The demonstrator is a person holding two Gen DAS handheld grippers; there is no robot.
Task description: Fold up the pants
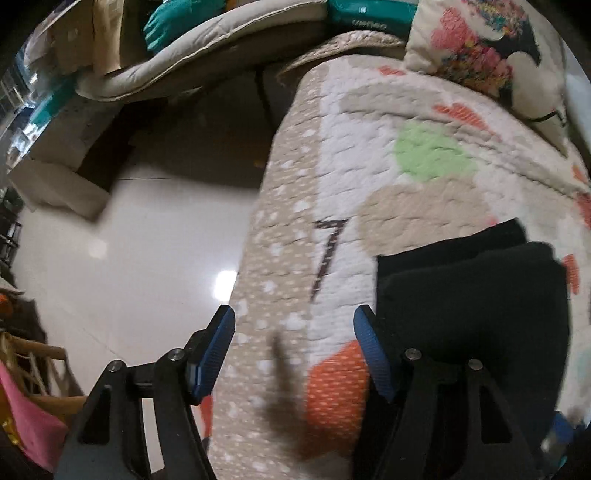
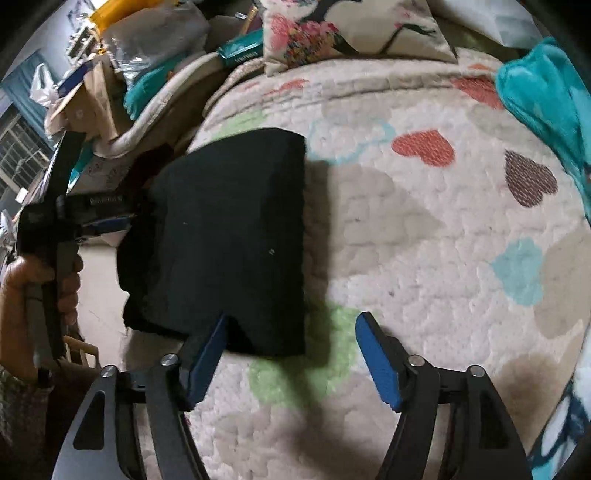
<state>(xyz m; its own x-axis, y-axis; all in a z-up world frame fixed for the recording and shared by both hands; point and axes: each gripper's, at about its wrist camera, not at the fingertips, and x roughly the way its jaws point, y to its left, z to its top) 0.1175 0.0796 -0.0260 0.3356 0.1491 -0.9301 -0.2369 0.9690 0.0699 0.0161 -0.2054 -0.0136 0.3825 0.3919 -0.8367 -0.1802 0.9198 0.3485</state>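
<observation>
The black pants (image 2: 225, 236) lie folded into a thick rectangle on the quilted bedspread (image 2: 406, 240), near its left edge. They also show in the left wrist view (image 1: 476, 306) at the right. My right gripper (image 2: 291, 332) is open and empty, just above the near edge of the pants. My left gripper (image 1: 293, 325) is open and empty, over the bed's edge left of the pants. In the right wrist view the left gripper (image 2: 110, 225), held by a hand (image 2: 22, 277), sits at the left side of the pants.
A floral pillow (image 2: 332, 29) lies at the head of the bed. A teal cloth (image 2: 546, 110) lies at the right. Left of the bed is a glossy tiled floor (image 1: 147, 258), with a padded cushion (image 1: 177, 48) and boxes (image 1: 59, 173) beyond.
</observation>
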